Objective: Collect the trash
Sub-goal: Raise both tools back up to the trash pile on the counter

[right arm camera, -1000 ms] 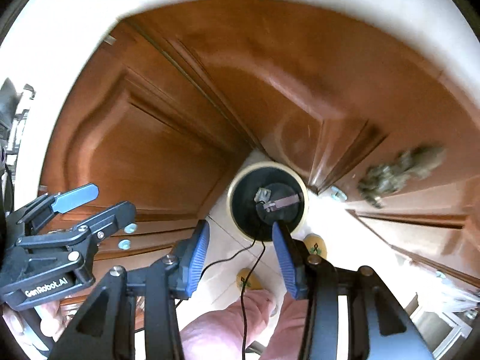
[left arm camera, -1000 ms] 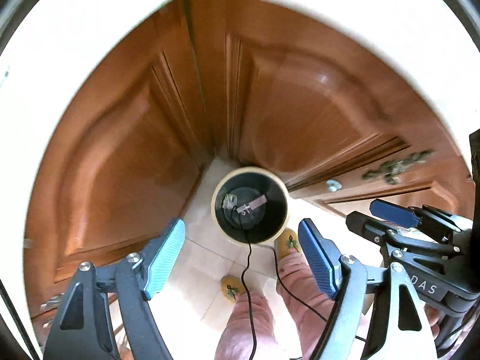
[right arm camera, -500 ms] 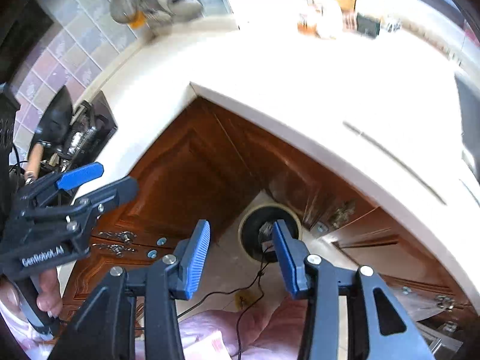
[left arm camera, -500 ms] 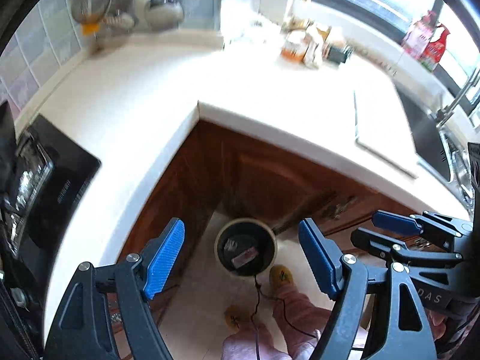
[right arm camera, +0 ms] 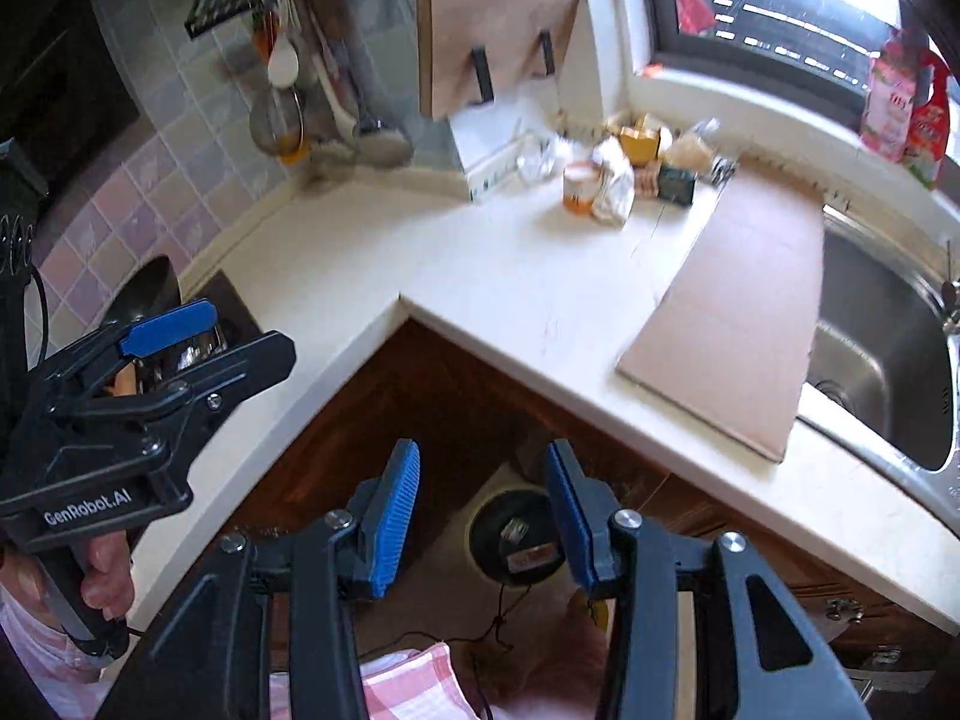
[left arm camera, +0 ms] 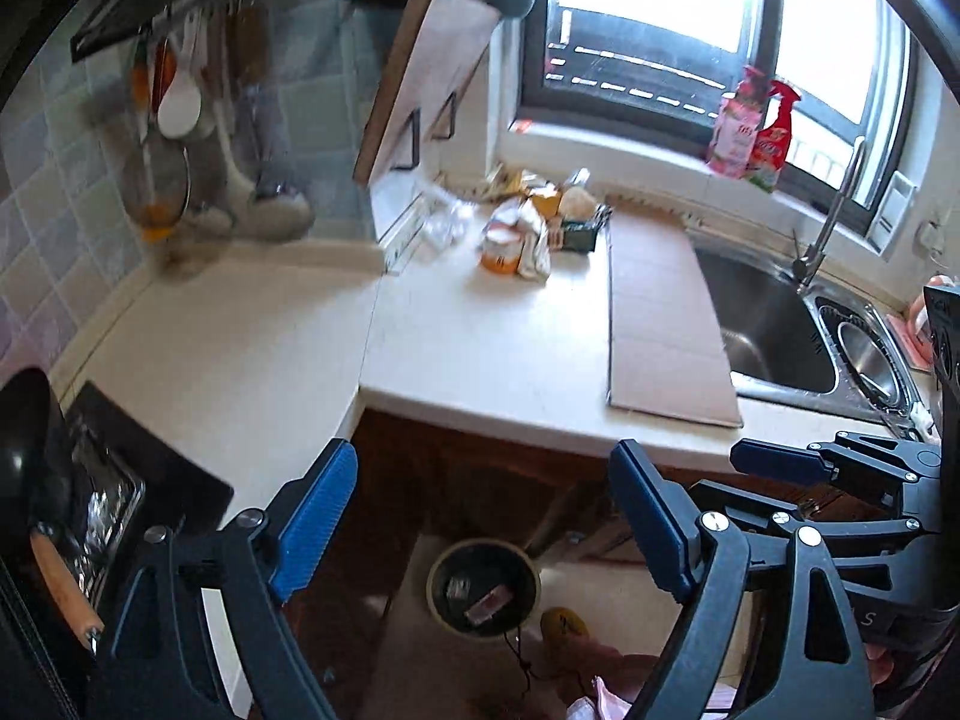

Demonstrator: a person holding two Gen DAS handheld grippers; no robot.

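The left gripper [left arm camera: 480, 531] hung empty over the kitchen floor, its blue pads spread wide. Between them, far below, stood a round trash bin [left arm camera: 483, 588] holding a few scraps. Above lay a pale countertop [left arm camera: 486, 354] with a heap of wrappers [left arm camera: 522, 228] near the back corner, a cardboard sheet [left arm camera: 660, 324] and a steel sink [left arm camera: 762, 318].

Daylight blows out the window [left arm camera: 690, 18], cabinets beneath sit dim, edges bend and blur.
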